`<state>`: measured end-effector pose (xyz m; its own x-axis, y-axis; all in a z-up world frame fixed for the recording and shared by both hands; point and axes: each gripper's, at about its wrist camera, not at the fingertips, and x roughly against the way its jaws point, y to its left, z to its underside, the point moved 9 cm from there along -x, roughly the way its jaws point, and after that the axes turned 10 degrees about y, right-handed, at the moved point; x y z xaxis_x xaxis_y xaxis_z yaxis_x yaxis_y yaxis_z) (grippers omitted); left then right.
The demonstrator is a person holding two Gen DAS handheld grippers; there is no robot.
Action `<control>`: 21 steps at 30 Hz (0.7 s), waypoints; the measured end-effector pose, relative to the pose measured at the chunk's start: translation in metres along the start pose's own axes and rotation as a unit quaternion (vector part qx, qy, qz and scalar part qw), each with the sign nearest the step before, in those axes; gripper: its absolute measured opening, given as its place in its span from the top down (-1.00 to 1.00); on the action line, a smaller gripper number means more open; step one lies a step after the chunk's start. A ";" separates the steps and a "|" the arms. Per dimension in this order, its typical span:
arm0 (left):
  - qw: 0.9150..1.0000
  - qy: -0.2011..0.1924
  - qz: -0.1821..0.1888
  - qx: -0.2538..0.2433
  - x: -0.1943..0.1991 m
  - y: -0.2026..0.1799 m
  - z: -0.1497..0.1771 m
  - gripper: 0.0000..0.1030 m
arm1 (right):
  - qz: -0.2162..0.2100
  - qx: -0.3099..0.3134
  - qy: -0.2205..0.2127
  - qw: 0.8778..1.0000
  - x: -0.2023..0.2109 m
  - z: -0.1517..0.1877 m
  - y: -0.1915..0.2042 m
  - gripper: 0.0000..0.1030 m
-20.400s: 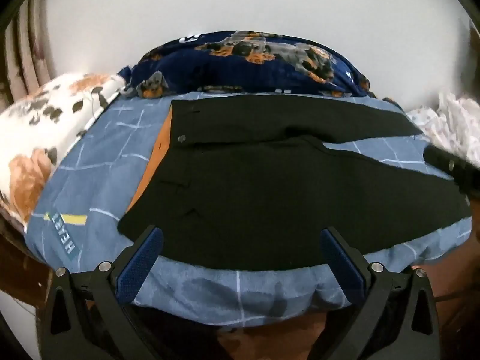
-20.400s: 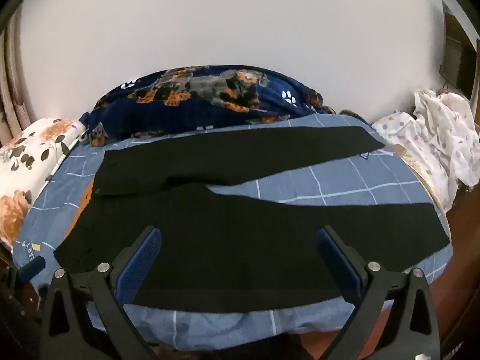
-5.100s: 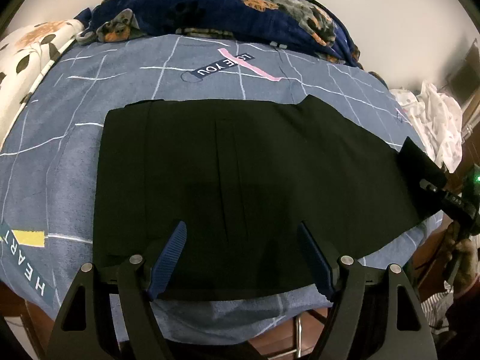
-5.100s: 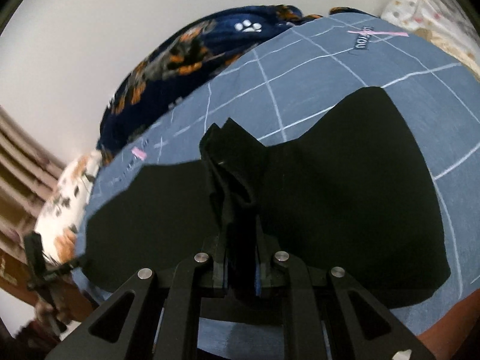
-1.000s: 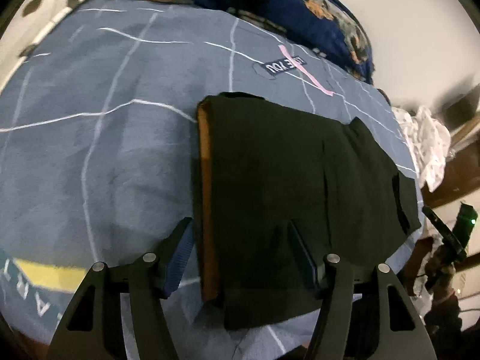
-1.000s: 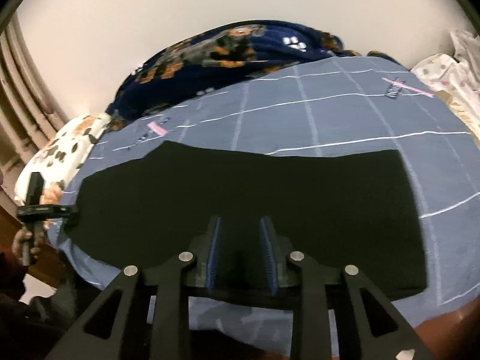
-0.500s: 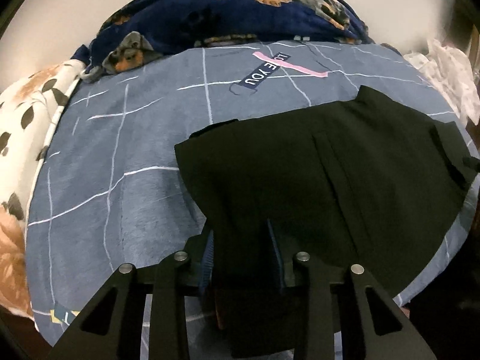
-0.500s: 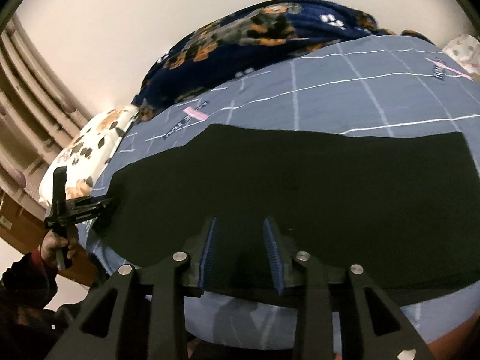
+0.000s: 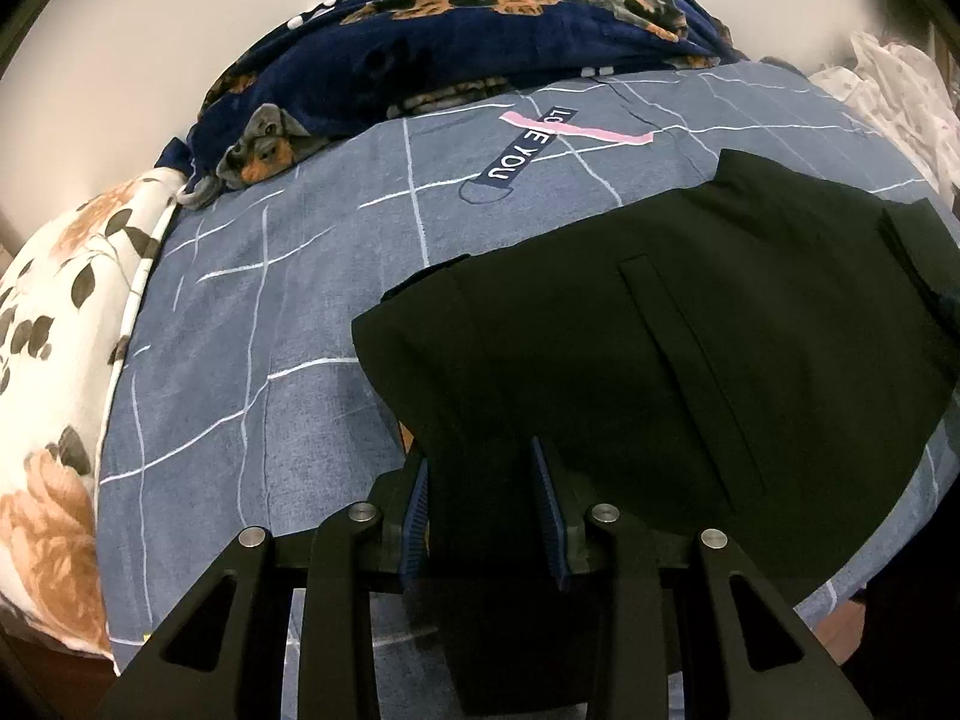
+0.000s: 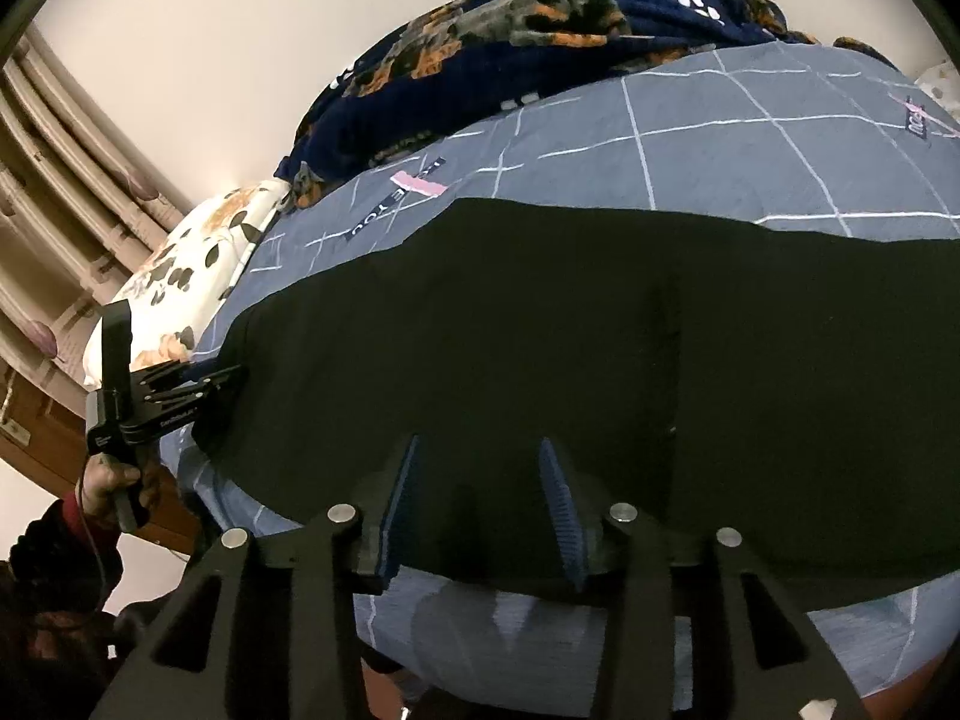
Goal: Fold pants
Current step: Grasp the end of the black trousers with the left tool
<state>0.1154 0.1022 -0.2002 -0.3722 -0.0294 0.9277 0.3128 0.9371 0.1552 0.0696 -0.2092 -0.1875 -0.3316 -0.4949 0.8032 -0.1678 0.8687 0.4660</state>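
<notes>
The black pants (image 9: 690, 372) lie flat on the bed (image 9: 288, 324), near its front edge, already doubled into a wide, short slab with leg on leg. By the look of it the lengthwise fold and at least one crosswise fold are done; what seems left is one more fold to bring the left end over toward the right, and then a smoothing of the stack.

The left tongs (image 9: 483, 504) are clenched on the near left corner of the pants, the dark cloth filling the gap between the blue pads; the right wrist view shows them biting that same corner from the side. The right tongs (image 10: 480, 507) sit over the near edge of the pants with cloth between the fingers, and their jaws have just been opening; whether the pads press the cloth I cannot tell, as the gap looks slack.

Counted: one pair of pants, two tongs, one navy dog-print blanket (image 9: 480, 42) heaped at the far side, one floral pillow (image 9: 54, 372) at the left, one pale crumpled cloth (image 9: 900, 96) at the far right.
</notes>
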 end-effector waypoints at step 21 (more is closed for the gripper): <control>0.982 0.040 0.178 0.053 -0.018 0.010 0.002 -0.22 | -0.003 -0.010 0.018 1.000 -0.012 0.008 0.004 0.04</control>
<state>0.1236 0.1131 -0.2161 -0.1849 0.2844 0.9407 0.3159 0.9236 -0.2171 0.0652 -0.2000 -0.1981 -0.2977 -0.5011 0.8126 -0.1502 0.8652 0.4785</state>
